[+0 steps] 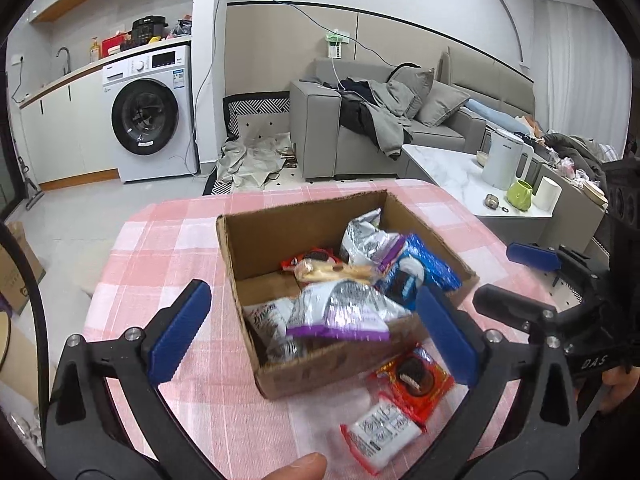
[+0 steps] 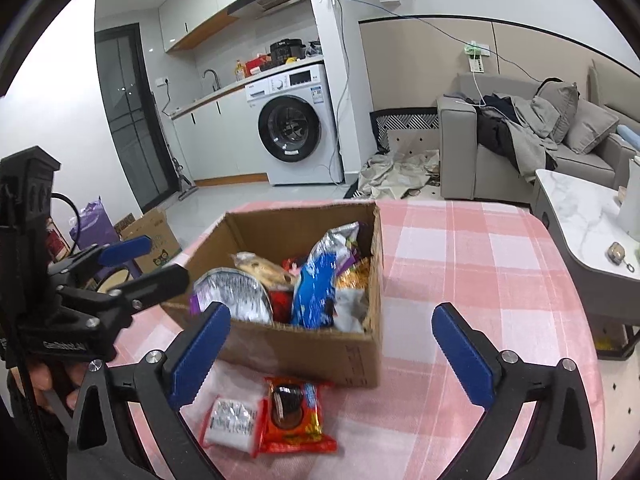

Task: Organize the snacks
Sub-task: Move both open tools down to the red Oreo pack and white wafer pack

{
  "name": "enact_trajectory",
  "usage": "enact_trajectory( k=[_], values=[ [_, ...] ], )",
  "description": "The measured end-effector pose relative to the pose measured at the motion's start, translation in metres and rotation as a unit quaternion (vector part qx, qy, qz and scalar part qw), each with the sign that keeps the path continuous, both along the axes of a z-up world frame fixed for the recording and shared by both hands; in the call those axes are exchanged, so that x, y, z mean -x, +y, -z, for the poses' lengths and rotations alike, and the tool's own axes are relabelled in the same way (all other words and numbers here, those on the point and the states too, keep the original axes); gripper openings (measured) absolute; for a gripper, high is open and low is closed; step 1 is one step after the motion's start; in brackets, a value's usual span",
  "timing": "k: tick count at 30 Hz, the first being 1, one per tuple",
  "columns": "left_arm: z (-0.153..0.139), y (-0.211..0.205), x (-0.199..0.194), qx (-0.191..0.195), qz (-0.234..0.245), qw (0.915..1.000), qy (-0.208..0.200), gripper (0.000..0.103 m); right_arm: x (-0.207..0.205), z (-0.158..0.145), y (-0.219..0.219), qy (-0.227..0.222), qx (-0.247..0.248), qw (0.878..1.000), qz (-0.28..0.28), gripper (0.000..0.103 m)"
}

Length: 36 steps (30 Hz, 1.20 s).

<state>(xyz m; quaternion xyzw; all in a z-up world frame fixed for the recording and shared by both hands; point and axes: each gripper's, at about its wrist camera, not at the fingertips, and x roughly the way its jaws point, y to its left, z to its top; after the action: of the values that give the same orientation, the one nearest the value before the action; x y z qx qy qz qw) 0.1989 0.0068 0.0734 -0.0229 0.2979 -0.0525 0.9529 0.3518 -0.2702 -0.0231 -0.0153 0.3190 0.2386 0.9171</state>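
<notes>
Snacks are what you are tidying, and most of them already sit in the brown cardboard box (image 1: 280,248) on the pink and white checked tablecloth (image 1: 168,240). In that box lie a big silver and purple crinkly bag (image 1: 340,312) and a blue cookie pack (image 1: 424,272). Two small ones are not in yet. They lie on the cloth just in front of the box: the red and orange cookie packet (image 2: 294,412) and, touching it, the little white packet with red edges (image 2: 232,422). Your left gripper (image 1: 316,332) has its blue pads wide apart with nothing in them. Your right gripper (image 2: 332,352) is wide apart and empty too. I think the red packet is next. Come down over it, pinch its middle softly so the cookie does not crack, then lift it over the box wall and let go
</notes>
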Motion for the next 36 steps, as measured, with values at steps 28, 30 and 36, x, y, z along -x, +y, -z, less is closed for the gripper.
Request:
enact_trajectory(
  k=[28, 30, 36],
  values=[
    [0.055, -0.007, 0.058, -0.018, -0.006, 0.9985, 0.052, 0.103, 0.030, 0.039, -0.009, 0.041, 0.037, 0.998, 0.005, 0.103],
    [0.056, -0.005, 0.060, -0.014, -0.006, 0.9985, 0.053, 0.103, 0.029, 0.041, -0.009, 0.045, 0.041, 0.998, 0.006, 0.103],
    [0.063, -0.001, 0.057, -0.012, -0.009, 0.9977, 0.067, 0.103, 0.024, 0.057, -0.002, 0.067, 0.056, 0.996, 0.000, 0.103]
  ],
)
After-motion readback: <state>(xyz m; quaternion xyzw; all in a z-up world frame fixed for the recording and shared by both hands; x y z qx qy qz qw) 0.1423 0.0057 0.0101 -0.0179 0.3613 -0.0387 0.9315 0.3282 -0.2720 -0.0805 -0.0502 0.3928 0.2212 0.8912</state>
